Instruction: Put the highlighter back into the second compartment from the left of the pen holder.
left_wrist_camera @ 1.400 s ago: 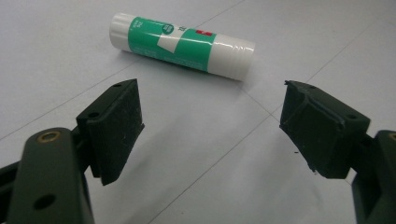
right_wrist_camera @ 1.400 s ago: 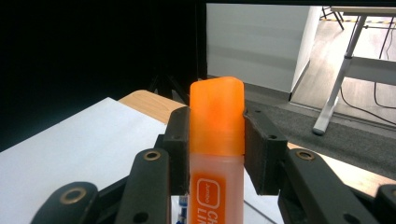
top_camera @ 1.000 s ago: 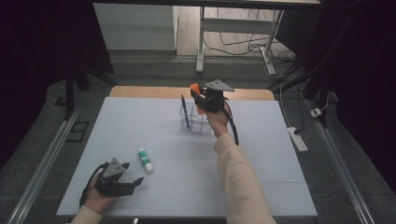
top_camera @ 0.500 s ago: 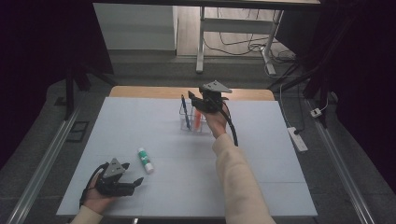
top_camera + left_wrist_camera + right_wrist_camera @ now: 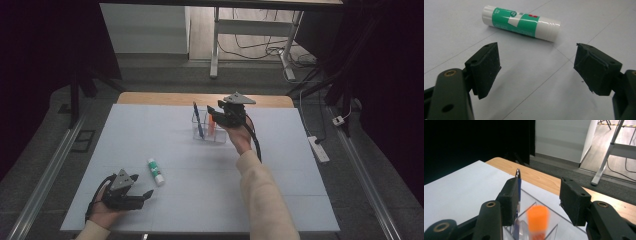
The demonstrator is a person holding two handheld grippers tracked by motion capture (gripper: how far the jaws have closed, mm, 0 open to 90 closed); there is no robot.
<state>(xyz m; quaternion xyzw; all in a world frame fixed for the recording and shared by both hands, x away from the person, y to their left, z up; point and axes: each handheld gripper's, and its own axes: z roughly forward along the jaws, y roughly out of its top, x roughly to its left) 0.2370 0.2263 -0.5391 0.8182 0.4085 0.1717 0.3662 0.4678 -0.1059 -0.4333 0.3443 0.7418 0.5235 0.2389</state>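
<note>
Since a second ago the orange marker (image 5: 212,124) has gone from your right gripper (image 5: 220,113) into the clear plastic holder (image 5: 209,131), and it now stands upright there with nothing on it; your left hand hasn't shifted at all. From the right gripper view your jaws sit apart above the holder, the marker's rounded orange cap (image 5: 537,218) blurry and loose in the gap between the matte black pads, touching neither. A slim blue pen (image 5: 518,185) with a shiny metal tip stands in the neighbouring compartment, right behind your left-hand pad in that view. The holder is square-walled and see-through, near the far edge of the pale, smooth table mat (image 5: 150,130), with a strip of wooden tabletop (image 5: 165,98) beyond. Down by you, the left gripper (image 5: 142,197) rests on the mat, jaws spread wide and empty. The glossy white-and-green glue stick (image 5: 521,22) lies on its side just ahead of them.
</note>
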